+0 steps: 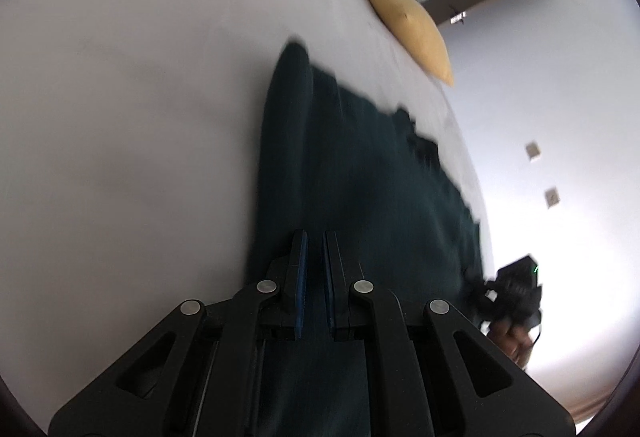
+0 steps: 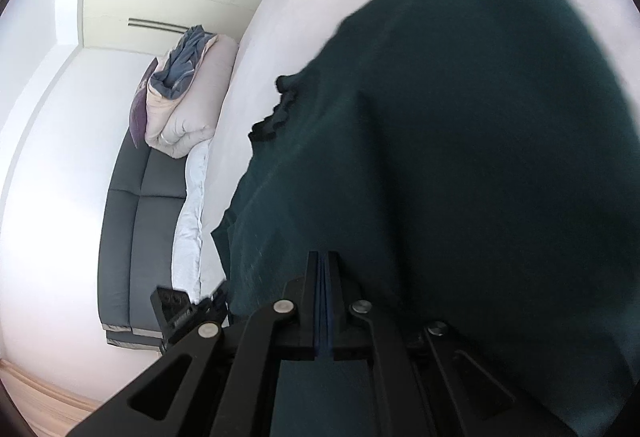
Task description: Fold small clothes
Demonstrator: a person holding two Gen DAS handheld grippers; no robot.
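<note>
Beyond the dark green garment (image 1: 360, 177), both closed jaws holding it, lies a yellow pillow (image 1: 408, 25).

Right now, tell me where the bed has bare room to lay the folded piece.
Widest free patch: the white sheet beside the dark green garment, on the side away from the wall, reaching up to the yellow pillow. The strip between the garment's ruffled edge and the mattress edge is narrow. The garment itself crowds the middle.
</note>
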